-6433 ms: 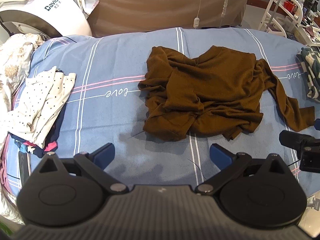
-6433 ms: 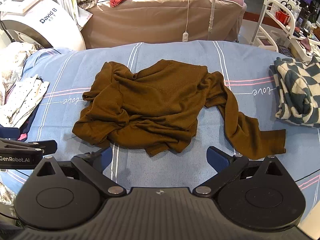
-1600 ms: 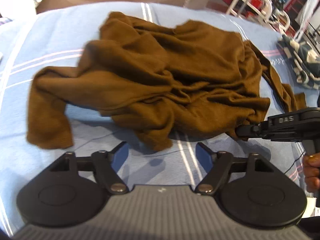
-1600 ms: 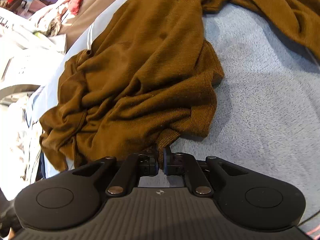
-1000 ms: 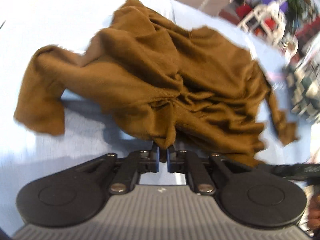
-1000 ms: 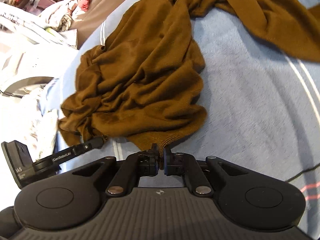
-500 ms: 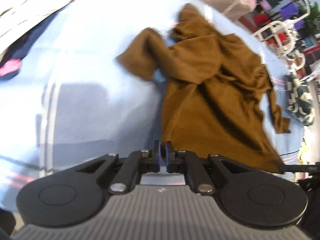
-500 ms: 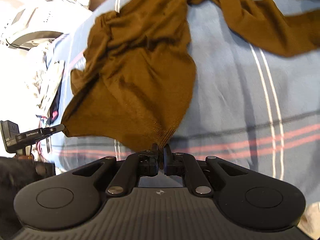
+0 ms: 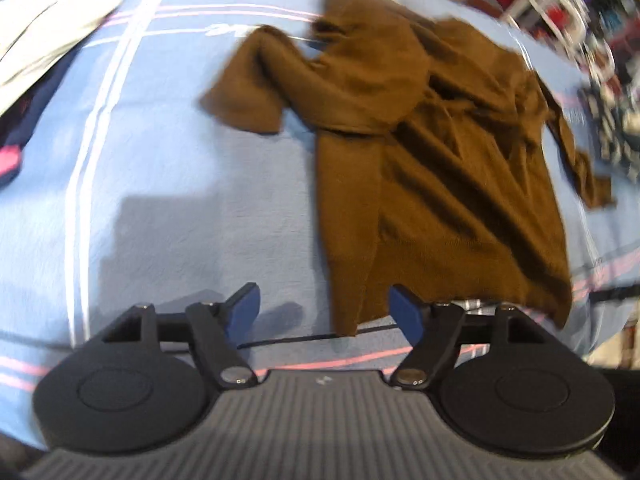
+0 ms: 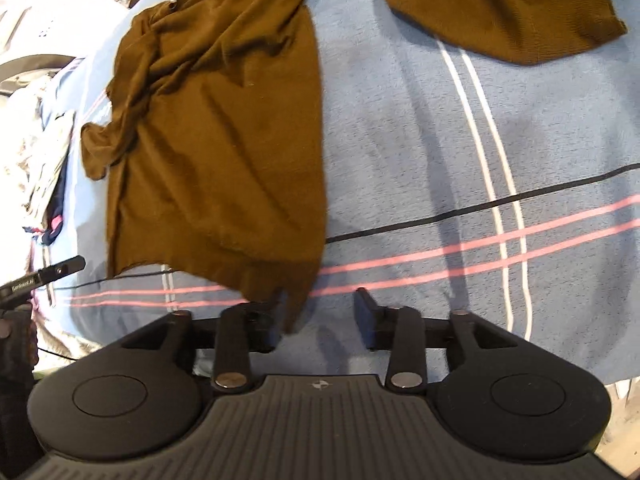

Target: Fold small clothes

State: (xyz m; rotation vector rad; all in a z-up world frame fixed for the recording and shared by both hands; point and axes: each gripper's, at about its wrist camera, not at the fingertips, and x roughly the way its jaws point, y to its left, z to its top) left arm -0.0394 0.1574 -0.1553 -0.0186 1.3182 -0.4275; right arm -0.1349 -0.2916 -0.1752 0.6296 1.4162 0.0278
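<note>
Brown knit sweater (image 9: 432,168) lies spread on the blue striped bedsheet (image 9: 168,184), body pulled out long toward both cameras, hem end nearest the grippers. Left gripper (image 9: 325,312) jaws opening, blue pads apart; the sweater's lower left hem corner sits between them, hanging just past the right pad, but neither pad presses on it. Left sleeve (image 9: 248,92) is flopped out to the side, cuff on the sheet, folded back across the chest area; upper body is bunched and wrinkled. Left view is motion-blurred. Right gripper (image 10: 320,316) jaws opening too, fingers wide apart; the sweater's (image 10: 224,128) lower right hem corner droops between them, close against the left finger, not pinched. Right sleeve (image 10: 504,12) stretches away at top right, cuff flat on the bedsheet (image 10: 440,152), apart from the body. Pink, white and black stripes of the sheet cross under the hem. In the right view the tip of the other gripper (image 10: 44,274) shows at the left edge, beside the opposite hem corner. White spotted garment (image 9: 48,24) lies at the far left of the bed, well apart from the sweater; checked cloth (image 9: 616,128) sits at the far right, blurred.
</note>
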